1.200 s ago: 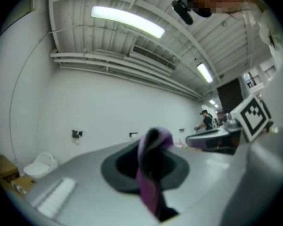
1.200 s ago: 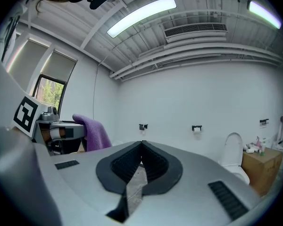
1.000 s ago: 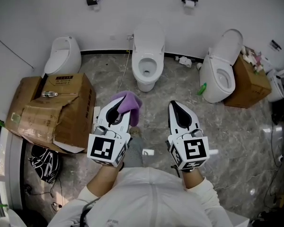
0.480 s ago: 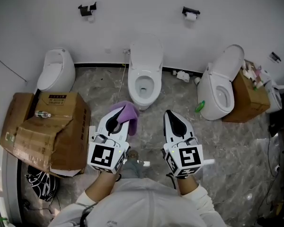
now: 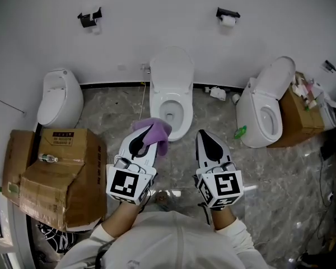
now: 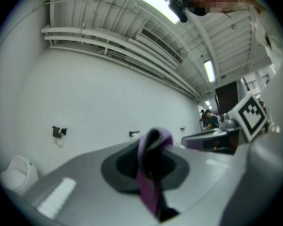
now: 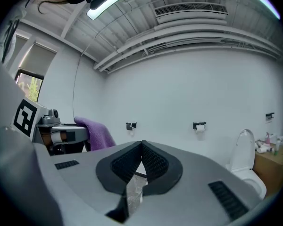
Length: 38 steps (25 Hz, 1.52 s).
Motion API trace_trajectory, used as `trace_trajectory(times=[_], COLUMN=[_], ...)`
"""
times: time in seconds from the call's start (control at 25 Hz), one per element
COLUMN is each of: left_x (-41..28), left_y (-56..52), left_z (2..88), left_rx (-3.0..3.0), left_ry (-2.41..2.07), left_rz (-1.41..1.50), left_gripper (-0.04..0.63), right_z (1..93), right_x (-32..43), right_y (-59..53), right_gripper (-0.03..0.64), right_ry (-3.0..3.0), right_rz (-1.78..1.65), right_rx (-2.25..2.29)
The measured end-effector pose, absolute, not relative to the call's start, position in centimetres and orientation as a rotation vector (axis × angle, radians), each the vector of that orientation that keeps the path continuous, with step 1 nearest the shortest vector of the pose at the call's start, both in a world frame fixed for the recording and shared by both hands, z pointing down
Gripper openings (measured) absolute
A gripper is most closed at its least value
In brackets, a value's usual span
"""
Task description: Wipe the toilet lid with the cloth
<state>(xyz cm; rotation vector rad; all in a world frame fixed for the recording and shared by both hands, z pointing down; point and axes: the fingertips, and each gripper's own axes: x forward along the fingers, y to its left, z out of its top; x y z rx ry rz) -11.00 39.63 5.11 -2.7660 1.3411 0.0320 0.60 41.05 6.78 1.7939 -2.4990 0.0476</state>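
Observation:
A white toilet [image 5: 172,102] stands against the far wall at the centre of the head view, its lid [image 5: 171,67] raised upright and the bowl open. A purple cloth [image 5: 155,133] hangs from my left gripper [image 5: 141,137], which is shut on it just short of the bowl's front left rim. In the left gripper view the cloth [image 6: 152,173] is pinched between the jaws. My right gripper [image 5: 206,140] is shut with nothing in it, level with the left one, beside the bowl's front right. From the right gripper view I see the cloth [image 7: 95,133] to the left.
A white urinal [image 5: 59,97] stands at the left, and an open cardboard box [image 5: 53,172] lies on the floor near it. A second toilet [image 5: 266,114] with raised lid is at the right, beside another box [image 5: 299,114]. Two paper holders [image 5: 227,14] hang on the wall.
Both grippers, and the person, have moved forward toward the centre toilet. The cloth is now close to the bowl's front rim. Both stay shut.

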Motion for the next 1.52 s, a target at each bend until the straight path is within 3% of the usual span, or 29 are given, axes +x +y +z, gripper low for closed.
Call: trace_trajectory(times=[0.8, 1.52], left_x=[-10.5, -4.7], left_y=[28.0, 9.4], left_z=[8.8, 10.4], left_rx=[-2.826, -2.808], left_ry=[1.34, 1.41], left_rz=[-0.004, -0.045], left_gripper=[0.017, 0.017], right_z=[8.7, 11.3], right_x=[0.0, 4.4], right_y=[29.2, 9.6], right_gripper=[0.015, 0.015], right_ry=[-2.476, -2.496], right_rz=[0.023, 0.017], right_rx=[1.732, 1.615])
